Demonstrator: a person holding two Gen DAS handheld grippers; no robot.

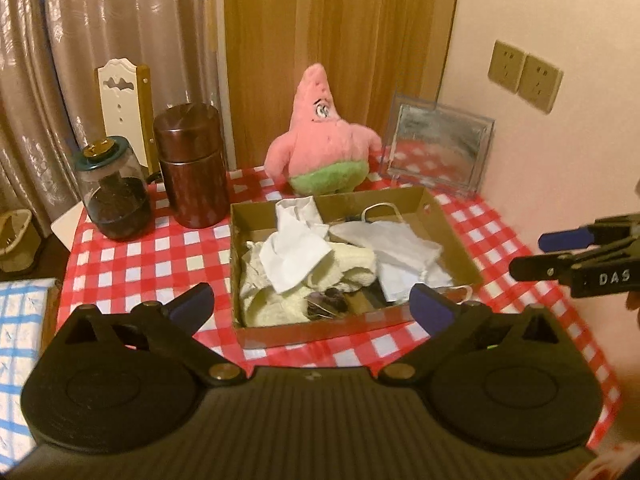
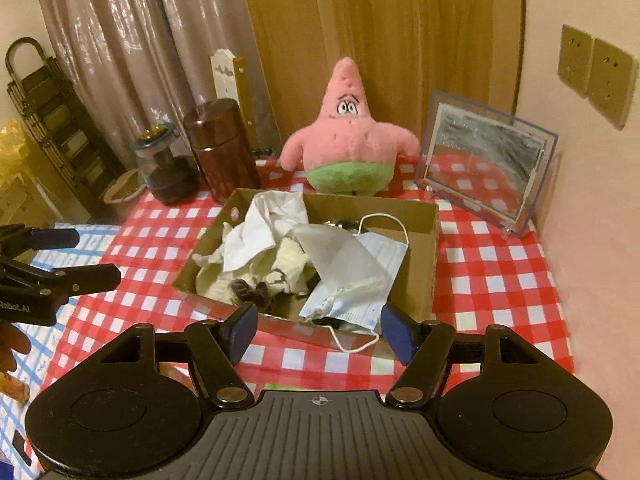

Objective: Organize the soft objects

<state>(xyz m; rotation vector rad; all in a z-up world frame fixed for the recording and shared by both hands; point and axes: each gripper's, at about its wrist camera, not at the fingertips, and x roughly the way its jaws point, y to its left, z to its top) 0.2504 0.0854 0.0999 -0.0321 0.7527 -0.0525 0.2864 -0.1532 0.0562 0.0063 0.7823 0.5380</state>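
Curtains [image 1: 100,40] in glossy beige hung behind a table [image 1: 132,252] covered by a slick red-and-white check cloth, with a wood-grain panel [image 2: 380,20] at the back. On the cloth sat a shallow cardboard box [image 1: 452,236], open-topped, holding a heap of soft things: a crumpled white cloth [image 1: 296,256], cream knit fabric [image 1: 352,264], and a pleated face mask [image 2: 372,276] whose ear loop [image 2: 356,344] drooped over the near wall. Something dark and fuzzy [image 2: 252,292] lay low in the heap; I could not tell what it was. Behind the box a pink plush star [image 2: 352,136] with green shorts stood upright, just beside a clear acrylic frame [image 2: 488,160] leaning near the wall. At the table's far left corner stood a glossy brown cylinder can [image 1: 192,168] and a glass jar [image 1: 112,196] of dark contents.

The left gripper [image 1: 316,304] hung over the box's near edge, its 2 blue-padded fingers [image 1: 430,304] spread wide with nothing between them. The right gripper [image 2: 320,328] also stood apart and empty, near the dangling loop. Each gripper's body cut off the table's front edge.
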